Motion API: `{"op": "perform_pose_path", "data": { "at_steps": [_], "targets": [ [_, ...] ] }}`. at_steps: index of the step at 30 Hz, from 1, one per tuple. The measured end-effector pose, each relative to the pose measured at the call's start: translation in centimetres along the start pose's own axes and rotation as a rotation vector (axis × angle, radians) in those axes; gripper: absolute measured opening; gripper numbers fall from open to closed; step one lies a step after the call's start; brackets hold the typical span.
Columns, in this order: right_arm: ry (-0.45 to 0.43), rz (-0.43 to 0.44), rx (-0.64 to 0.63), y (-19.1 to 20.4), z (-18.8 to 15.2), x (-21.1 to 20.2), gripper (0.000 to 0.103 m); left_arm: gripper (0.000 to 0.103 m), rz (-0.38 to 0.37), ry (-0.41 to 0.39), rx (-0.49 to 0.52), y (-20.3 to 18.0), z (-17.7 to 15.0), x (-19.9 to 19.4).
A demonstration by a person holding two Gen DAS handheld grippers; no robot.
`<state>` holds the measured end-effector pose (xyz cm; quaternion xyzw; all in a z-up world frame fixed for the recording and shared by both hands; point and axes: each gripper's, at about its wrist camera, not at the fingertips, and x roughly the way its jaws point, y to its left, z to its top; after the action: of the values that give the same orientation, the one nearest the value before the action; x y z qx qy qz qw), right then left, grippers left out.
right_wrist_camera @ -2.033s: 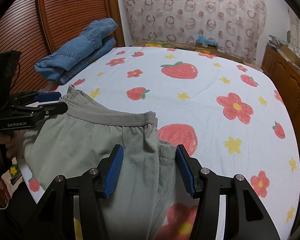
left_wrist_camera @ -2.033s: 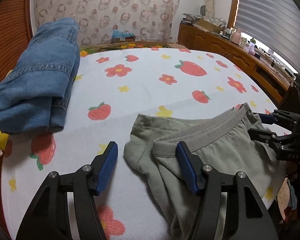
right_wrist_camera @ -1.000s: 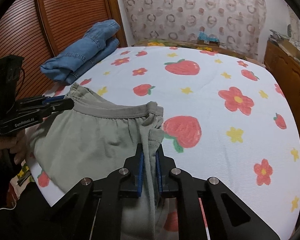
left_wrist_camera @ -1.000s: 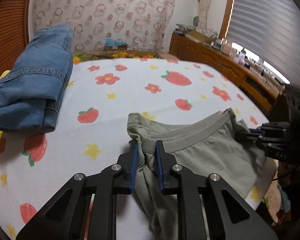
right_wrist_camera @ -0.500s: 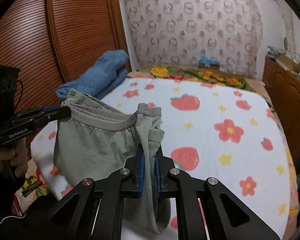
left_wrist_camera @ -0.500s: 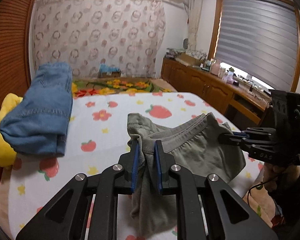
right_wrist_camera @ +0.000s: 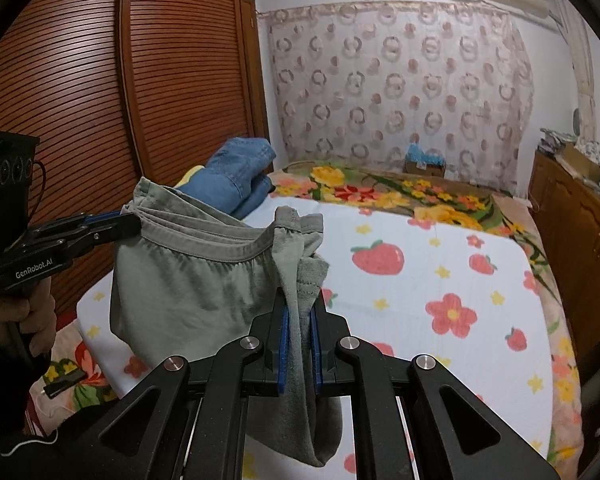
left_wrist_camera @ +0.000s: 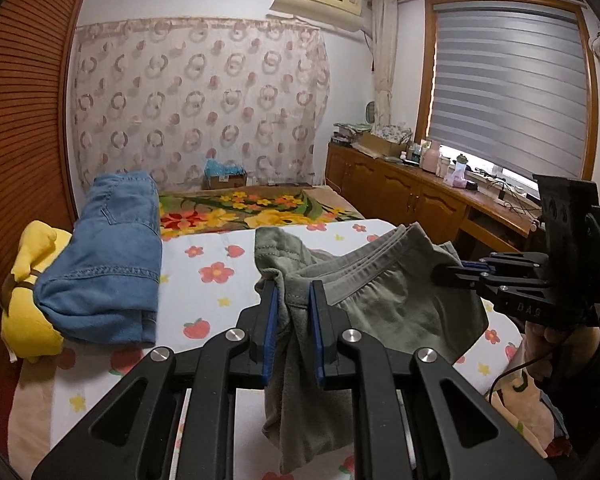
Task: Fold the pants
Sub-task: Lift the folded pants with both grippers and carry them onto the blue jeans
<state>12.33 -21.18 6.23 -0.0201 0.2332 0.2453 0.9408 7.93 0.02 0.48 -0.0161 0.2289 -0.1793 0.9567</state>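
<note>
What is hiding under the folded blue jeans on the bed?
A yellow plush cushion sticks out beneath the folded blue denim jeans. How far it reaches underneath is covered.

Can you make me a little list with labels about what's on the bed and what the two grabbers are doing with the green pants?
held thing: green pants, off the bed, hanging by the waistband
left gripper: shut on one end of the waistband
right gripper: shut on the other end
bed: white sheet with strawberries and flowers
also on bed: folded jeans, on the far left
beside jeans: yellow plush toy
fold: not yet done
</note>
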Motion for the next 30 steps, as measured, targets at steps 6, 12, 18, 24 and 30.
{"op": "perform_pose_path", "data": {
  "at_steps": [6, 12, 18, 24, 30],
  "targets": [
    [-0.024, 0.009, -0.028, 0.6, 0.9, -0.2, 0.009, 0.016, 0.018, -0.024, 0.002, 0.4, 0.4, -1.2],
    [-0.037, 0.020, -0.058, 1.1, 1.9, 0.3, 0.009, 0.016, 0.043, -0.044, 0.000, 1.2, 0.8, -1.9],
    [-0.044, 0.031, -0.099, 1.5, 3.7, 1.8, 0.009, 0.016, 0.076, -0.053, -0.012, 3.1, 1.7, -1.8],
    [-0.039, 0.055, -0.126, 1.4, 5.3, 4.2, 0.009, 0.016, 0.101, -0.051, -0.021, 5.4, 2.7, -1.5],
    [-0.010, 0.063, -0.153, 0.9, 7.7, 6.3, 0.009, 0.016, 0.112, -0.066, -0.044, 7.2, 4.5, -1.1]
  ]
}}
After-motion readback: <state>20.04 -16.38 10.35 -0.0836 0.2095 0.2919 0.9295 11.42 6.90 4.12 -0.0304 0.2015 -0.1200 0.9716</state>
